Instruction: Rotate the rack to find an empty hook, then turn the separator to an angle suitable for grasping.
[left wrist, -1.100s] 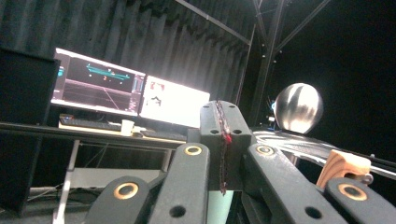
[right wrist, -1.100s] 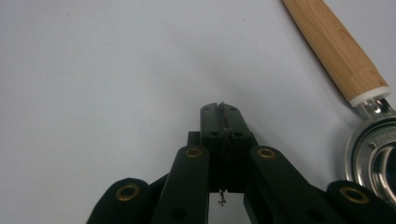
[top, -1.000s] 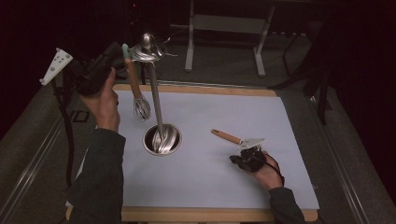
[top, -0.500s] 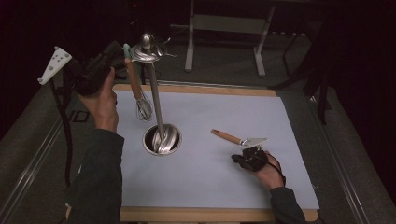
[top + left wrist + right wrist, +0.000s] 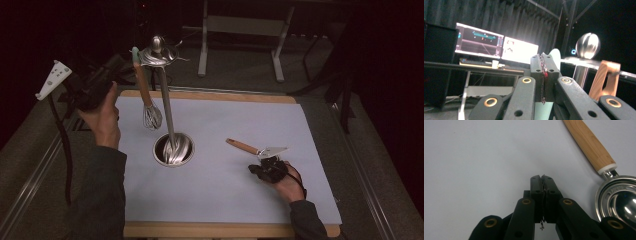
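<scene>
Little differs from the pictures a second back: both hands sit where they were, and the whisk (image 5: 150, 107) hangs at the same spot on the utensil stand (image 5: 165, 100), upper left of centre in the high view. So the hanging step looks done, and the next utensil is not yet picked up.

Left gripper (image 5: 102, 80): raised at the upper left, just beside the stand's top ring. Jaws pressed together, nothing between them.

Right gripper (image 5: 270, 167): low on the white mat (image 5: 250, 210), lower right of centre. Jaws likewise pressed together and empty. The wooden-handled scoop (image 5: 252, 149) lies just above it, handle running up-left; judged the next thing to hang.

Left gripper view: closed pads (image 5: 543, 75) mid-frame, the stand's shiny knob (image 5: 587, 45) upper right, a wooden handle loop (image 5: 606, 80) at right, and lit monitors (image 5: 496, 47) in the left background, which the high view lacks.

Right gripper view: scoop bowl (image 5: 619, 202) at the right edge, just beside the jaws, not touching. The high view alone gives the stand's base (image 5: 173, 149).
</scene>
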`<state>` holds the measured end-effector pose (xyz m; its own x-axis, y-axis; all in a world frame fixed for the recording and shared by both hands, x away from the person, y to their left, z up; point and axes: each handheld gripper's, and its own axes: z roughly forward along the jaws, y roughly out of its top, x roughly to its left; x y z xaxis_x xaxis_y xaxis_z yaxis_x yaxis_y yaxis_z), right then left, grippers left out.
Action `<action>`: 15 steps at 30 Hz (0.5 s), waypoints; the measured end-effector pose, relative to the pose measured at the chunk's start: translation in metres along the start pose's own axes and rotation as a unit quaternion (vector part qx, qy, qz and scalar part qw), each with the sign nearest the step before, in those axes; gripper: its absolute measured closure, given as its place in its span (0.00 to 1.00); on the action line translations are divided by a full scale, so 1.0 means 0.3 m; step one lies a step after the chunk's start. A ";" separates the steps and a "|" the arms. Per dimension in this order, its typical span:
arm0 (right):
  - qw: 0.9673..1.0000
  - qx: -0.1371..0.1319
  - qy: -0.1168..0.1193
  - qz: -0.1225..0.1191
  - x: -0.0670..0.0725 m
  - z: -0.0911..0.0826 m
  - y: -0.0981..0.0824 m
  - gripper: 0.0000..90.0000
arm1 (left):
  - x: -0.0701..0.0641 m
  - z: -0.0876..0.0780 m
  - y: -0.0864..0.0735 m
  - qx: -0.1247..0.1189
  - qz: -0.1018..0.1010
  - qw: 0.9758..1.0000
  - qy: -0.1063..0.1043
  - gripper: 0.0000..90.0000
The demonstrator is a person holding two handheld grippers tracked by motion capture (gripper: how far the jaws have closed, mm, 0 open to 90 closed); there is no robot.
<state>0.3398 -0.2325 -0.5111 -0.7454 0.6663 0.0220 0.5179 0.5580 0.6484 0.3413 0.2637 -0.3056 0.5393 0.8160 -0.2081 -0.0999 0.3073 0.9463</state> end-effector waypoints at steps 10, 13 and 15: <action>1.000 -0.008 -0.007 0.000 -0.011 -0.019 0.006 0.96 | 0.024 -0.069 -0.064 0.024 0.006 1.000 0.007 0.97; 1.000 -0.008 -0.009 0.000 -0.010 -0.020 0.008 0.94 | 0.031 -0.088 -0.097 0.035 0.004 0.999 0.010 0.96; 1.000 -0.010 -0.010 0.000 -0.006 -0.024 0.011 0.93 | 0.032 -0.101 -0.121 0.040 0.002 0.999 0.010 0.95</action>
<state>0.3399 -0.2355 -0.5035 -0.7369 0.6759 0.0066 0.5086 0.5480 0.6641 0.3248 0.2753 -0.3494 0.5220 0.8272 -0.2079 -0.0344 0.2639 0.9639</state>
